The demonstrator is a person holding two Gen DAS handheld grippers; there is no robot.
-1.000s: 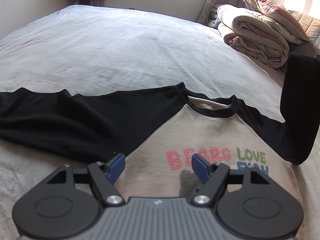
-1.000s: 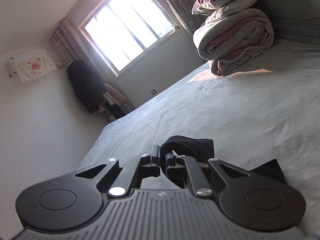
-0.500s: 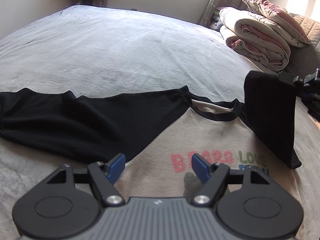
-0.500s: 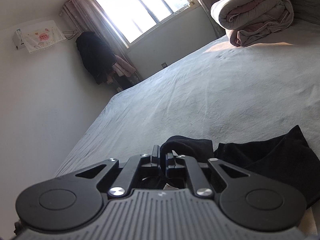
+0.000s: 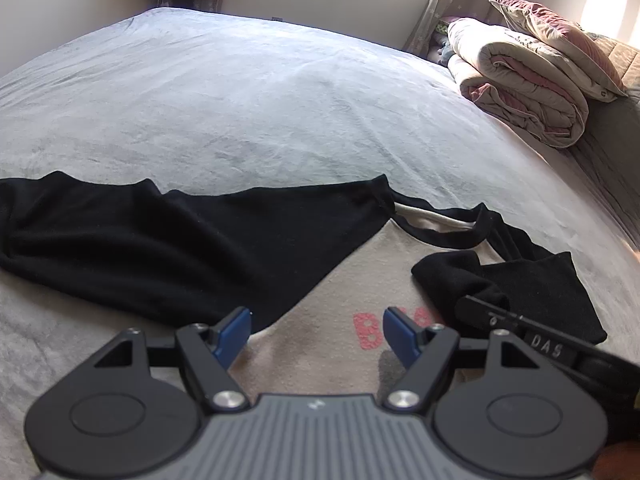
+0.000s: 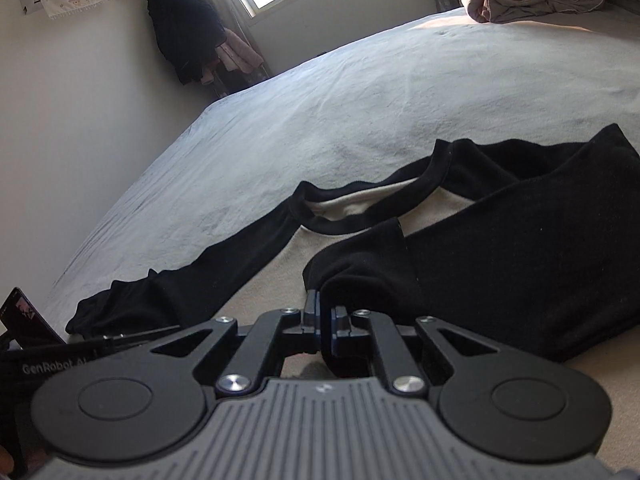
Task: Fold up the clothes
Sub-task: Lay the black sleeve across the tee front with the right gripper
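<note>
A beige raglan shirt (image 5: 344,280) with black sleeves and red chest lettering lies flat on the bed. Its left black sleeve (image 5: 160,236) stretches out to the left. The right black sleeve (image 5: 520,284) is folded over onto the chest, and my right gripper (image 6: 325,322) is shut on its cuff (image 6: 360,276), low over the shirt. In the left wrist view the right gripper (image 5: 476,308) reaches in from the right. My left gripper (image 5: 316,330) hovers open above the shirt's front, nothing between its blue pads (image 5: 234,332).
The grey bed cover (image 5: 260,100) spreads wide beyond the shirt. A rolled quilt and pillow (image 5: 532,84) sit at the far right. Clothes hang by the window (image 6: 188,36) in the corner. A dark phone-like object (image 6: 24,316) lies at the left edge.
My right gripper has carried the right sleeve from high at the right down and leftward onto the shirt's chest, covering most of the lettering. The left gripper has stayed open and in place.
</note>
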